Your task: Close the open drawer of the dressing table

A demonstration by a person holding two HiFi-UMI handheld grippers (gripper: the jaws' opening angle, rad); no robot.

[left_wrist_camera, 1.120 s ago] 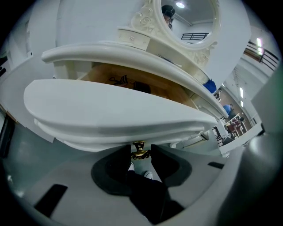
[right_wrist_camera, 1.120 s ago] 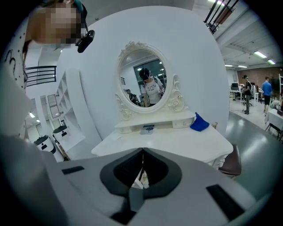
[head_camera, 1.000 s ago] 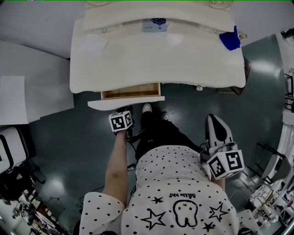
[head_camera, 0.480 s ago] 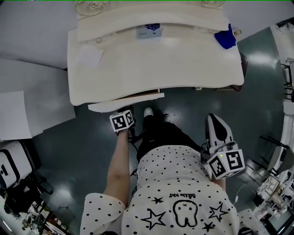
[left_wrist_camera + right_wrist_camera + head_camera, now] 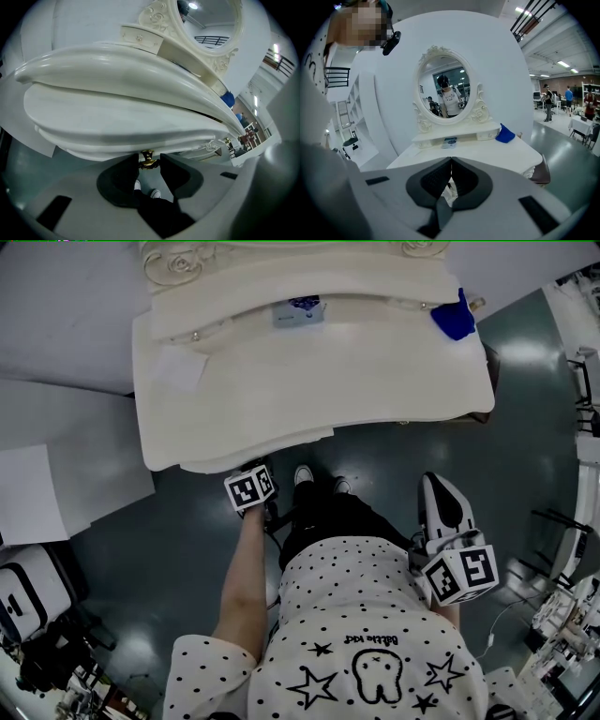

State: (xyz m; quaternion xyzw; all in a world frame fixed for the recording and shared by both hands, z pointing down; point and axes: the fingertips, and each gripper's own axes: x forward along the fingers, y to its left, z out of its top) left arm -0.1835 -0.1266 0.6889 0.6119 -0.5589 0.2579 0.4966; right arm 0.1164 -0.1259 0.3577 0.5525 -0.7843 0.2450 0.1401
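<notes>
Drawer (image 5: 246, 456) of the dressing table (image 5: 319, 381) sits almost fully in, its white front showing only as a narrow lip under the table top's near edge, left of centre in the head view. The left gripper (image 5: 149, 162) points steeply down at that front; its jaws stand apart with the brass knob (image 5: 148, 158) between the pad tips, and no firm clamping on it is visible. The right gripper (image 5: 451, 161) hangs idle at lower right of the head view, well apart from the table, jaws together and empty. Judged state: final seating of the drawer is in hand. Risks from here: with the pads loose around the knob, an off-axis push could let the knob slip out sideways and leave the front slightly ajar; pushing on one side only could skew the drawer and jam it; too hard a push could jolt the blue cloth (image 5: 456, 319) and the small card (image 5: 293, 311) at the top of the frame; a pad tip could be pinched between front and apron
</notes>
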